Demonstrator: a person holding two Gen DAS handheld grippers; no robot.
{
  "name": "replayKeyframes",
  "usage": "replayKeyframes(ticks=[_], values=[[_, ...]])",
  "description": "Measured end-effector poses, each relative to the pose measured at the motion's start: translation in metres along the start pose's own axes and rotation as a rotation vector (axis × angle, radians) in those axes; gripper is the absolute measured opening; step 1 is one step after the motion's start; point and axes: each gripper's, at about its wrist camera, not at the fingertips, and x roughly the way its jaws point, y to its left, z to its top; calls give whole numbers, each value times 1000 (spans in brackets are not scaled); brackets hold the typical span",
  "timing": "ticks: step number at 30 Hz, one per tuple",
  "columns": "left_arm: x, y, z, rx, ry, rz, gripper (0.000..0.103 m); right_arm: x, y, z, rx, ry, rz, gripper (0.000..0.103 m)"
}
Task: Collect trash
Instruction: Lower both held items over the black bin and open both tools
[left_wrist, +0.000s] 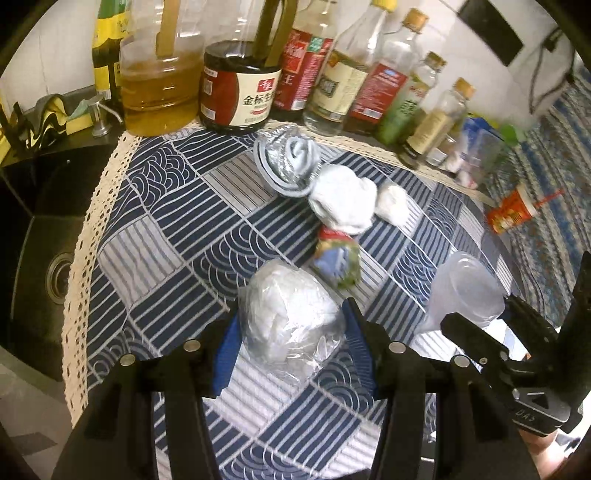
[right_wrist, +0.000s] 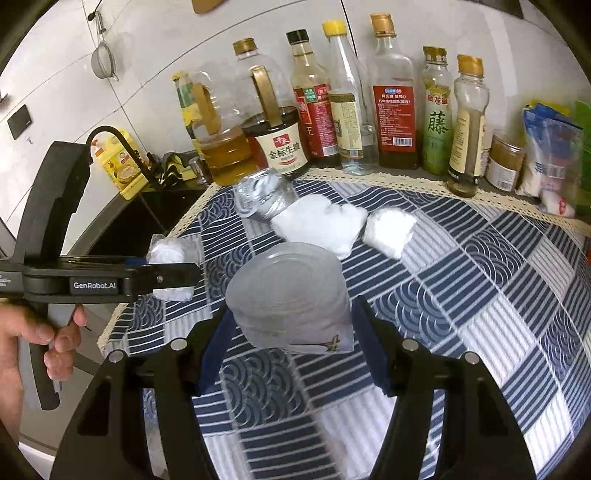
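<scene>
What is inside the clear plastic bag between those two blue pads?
The clear plastic bag between the left gripper pads holds crumpled white tissue paper, visible through the film. Whether anything else is buried within the wad cannot be seen.

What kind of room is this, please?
Most likely a home kitchen: a row of sauce and oil bottles stands along the tiled wall, a dark sink with a faucet beside the cloth-covered counter.
</scene>
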Motion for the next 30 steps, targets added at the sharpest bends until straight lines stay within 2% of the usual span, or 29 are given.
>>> replayKeyframes(ticks=[20, 30], values=[[-56, 29, -96, 100, 16, -87, 51, -31, 105, -78, 31, -7, -53, 64], [-65, 56, -151, 98, 57, -123, 51, -29, 147, -124, 50, 41, -69, 64]])
